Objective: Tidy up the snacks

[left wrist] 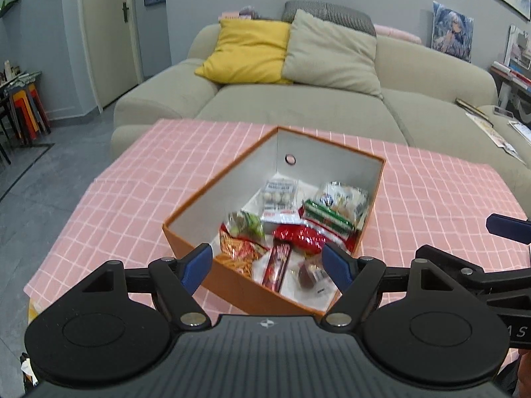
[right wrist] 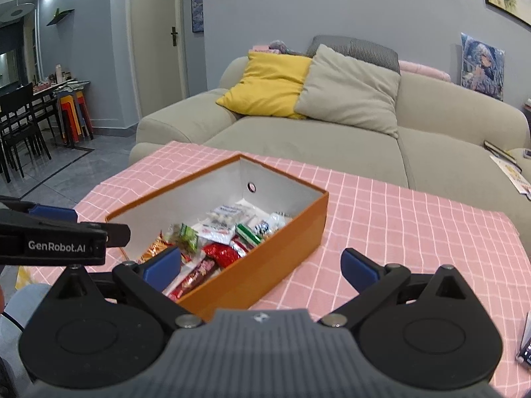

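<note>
Both the left claw (left wrist: 267,258) and the right claw (right wrist: 262,267) hang spread wide and empty above the open orange cardboard box (left wrist: 195,209) on the pink-checked bench (left wrist: 126,179). Inside lie crinkly plastic snack packets (left wrist: 300,235), probably light, slippery and crushable, so pinching a sealed edge looks safest.

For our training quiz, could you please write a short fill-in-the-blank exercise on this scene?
1. The snacks lie inside an open ___ box.
2. The box rests on a pink checked ___.
3. Both the left gripper and the right gripper are ___ and hold nothing.
4. On the sofa, a ___ cushion leans beside a beige cushion.

Missing words: orange; tablecloth; open; yellow
</note>
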The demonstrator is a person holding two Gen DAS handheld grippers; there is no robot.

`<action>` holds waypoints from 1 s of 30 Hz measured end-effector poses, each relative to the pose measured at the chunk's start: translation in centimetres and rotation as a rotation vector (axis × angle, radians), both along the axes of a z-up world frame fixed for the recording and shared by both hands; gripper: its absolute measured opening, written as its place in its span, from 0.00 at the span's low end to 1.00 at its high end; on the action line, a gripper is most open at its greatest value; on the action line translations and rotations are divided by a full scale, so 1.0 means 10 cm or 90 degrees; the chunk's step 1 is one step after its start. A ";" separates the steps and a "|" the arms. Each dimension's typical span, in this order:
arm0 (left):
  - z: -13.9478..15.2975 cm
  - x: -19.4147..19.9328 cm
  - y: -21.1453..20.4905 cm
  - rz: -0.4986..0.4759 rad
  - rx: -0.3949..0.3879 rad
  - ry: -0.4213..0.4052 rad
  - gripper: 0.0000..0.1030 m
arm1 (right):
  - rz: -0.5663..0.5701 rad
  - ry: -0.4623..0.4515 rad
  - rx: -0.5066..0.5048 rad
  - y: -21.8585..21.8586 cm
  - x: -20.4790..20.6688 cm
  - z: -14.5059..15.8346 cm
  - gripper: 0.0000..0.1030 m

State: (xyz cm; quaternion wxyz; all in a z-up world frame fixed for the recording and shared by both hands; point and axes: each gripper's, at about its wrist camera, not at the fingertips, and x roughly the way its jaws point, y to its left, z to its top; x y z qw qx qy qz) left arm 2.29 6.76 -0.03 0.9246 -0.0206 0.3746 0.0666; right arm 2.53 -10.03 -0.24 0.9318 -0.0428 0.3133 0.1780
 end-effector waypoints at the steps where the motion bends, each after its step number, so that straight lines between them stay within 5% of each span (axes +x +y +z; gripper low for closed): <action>1: -0.02 0.00 0.00 0.000 -0.002 0.004 0.86 | -0.003 0.002 -0.001 0.00 0.00 -0.02 0.96; 30: -0.15 0.03 -0.01 0.000 -0.006 0.041 0.86 | 0.003 0.021 -0.009 0.08 0.05 -0.21 0.96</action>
